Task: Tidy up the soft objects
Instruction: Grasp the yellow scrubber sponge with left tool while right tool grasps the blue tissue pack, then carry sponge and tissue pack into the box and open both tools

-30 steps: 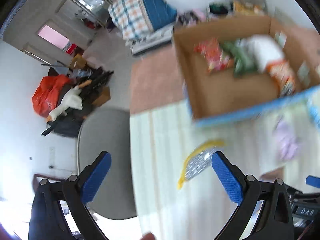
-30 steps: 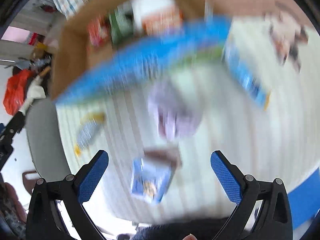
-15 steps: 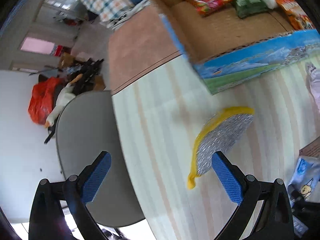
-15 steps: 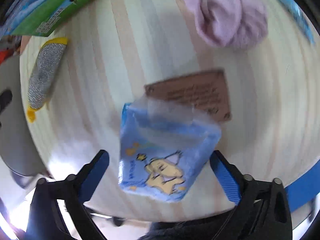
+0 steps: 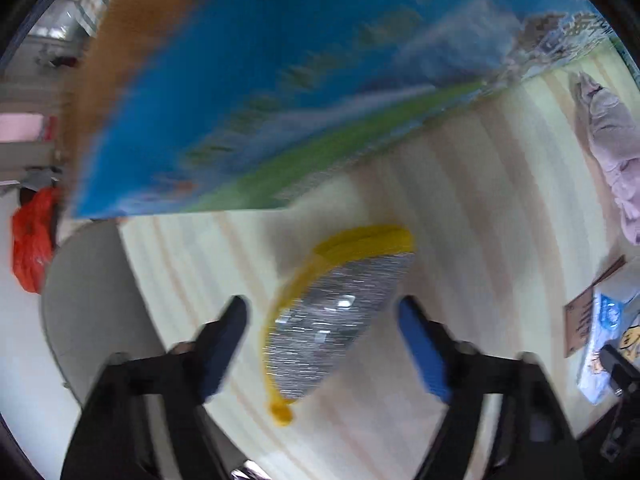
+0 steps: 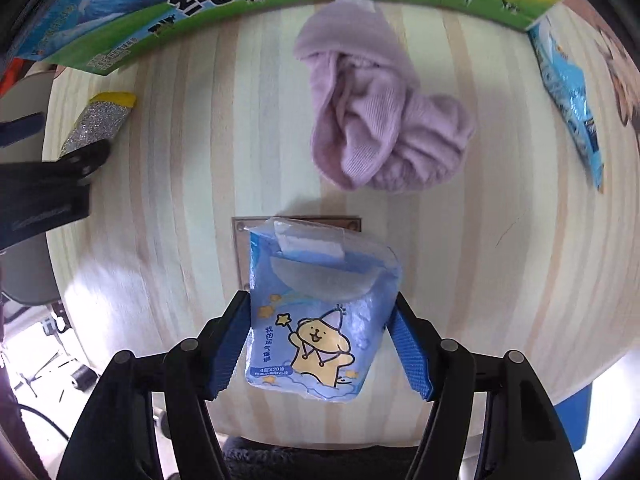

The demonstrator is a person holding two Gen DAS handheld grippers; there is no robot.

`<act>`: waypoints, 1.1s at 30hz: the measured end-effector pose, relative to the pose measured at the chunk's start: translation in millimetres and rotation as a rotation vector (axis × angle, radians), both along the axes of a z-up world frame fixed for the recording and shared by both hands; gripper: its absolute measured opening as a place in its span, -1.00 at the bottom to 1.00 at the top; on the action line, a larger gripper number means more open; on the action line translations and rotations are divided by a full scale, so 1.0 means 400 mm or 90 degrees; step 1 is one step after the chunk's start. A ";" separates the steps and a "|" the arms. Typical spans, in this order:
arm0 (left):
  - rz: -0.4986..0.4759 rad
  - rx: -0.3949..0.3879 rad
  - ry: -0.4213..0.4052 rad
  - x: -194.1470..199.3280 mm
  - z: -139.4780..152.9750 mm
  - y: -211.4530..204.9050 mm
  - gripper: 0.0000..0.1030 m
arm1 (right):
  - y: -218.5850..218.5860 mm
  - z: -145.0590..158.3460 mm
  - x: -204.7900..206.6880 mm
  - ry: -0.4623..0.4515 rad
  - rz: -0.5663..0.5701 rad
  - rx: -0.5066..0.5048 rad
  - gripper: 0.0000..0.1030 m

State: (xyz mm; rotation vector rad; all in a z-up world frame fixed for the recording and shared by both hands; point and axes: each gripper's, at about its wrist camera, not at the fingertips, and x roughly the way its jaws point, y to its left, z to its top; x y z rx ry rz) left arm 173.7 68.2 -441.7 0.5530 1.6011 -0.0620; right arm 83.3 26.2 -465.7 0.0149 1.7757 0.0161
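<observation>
A yellow-and-silver scouring sponge (image 5: 332,316) lies on the pale striped table, between the fingers of my left gripper (image 5: 322,344); the jaws stand apart and its pads do not touch it. It also shows in the right wrist view (image 6: 100,120). A blue tissue pack (image 6: 320,320) with a cartoon bear sits between the fingers of my right gripper (image 6: 320,344), whose blue pads press both its sides. A crumpled lilac cloth (image 6: 376,108) lies beyond it, and shows at the right edge of the left wrist view (image 5: 608,148).
A cardboard box with a blue-and-green printed side (image 5: 304,92) stands close behind the sponge. A blue snack packet (image 6: 568,92) lies at the right. A brown label plate (image 6: 240,240) is on the table under the tissue pack. A grey chair (image 5: 92,292) stands left of the table edge.
Both grippers have moved down and forward. The left one now straddles the sponge with narrower jaws. The right one has closed in on the tissue pack.
</observation>
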 end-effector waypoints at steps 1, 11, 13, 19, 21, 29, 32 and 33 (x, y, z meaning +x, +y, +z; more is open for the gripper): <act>0.008 -0.007 0.004 -0.002 -0.004 -0.001 0.11 | -0.007 -0.001 0.008 0.000 0.008 -0.003 0.36; 0.298 -0.144 0.084 -0.104 0.008 0.092 0.05 | -0.008 0.014 0.032 0.007 0.074 -0.018 0.31; 0.380 -0.211 0.109 -0.164 0.006 0.107 0.05 | -0.016 0.015 0.023 0.009 0.088 -0.025 0.31; 0.462 -0.319 0.128 -0.239 -0.004 0.136 0.08 | -0.068 0.019 0.001 0.026 0.095 -0.011 0.32; 0.457 -0.334 0.127 -0.247 0.003 0.139 0.09 | -0.077 0.023 0.003 0.039 0.081 0.007 0.39; 0.357 -0.285 0.122 -0.276 0.038 0.069 0.20 | -0.143 0.052 0.000 0.037 -0.009 0.057 0.65; 0.346 -0.275 0.135 -0.293 0.025 0.024 0.20 | -0.165 0.041 -0.010 0.043 -0.012 0.053 0.65; 0.344 -0.269 0.138 -0.296 0.007 0.012 0.20 | -0.168 0.029 -0.009 0.045 -0.013 0.050 0.65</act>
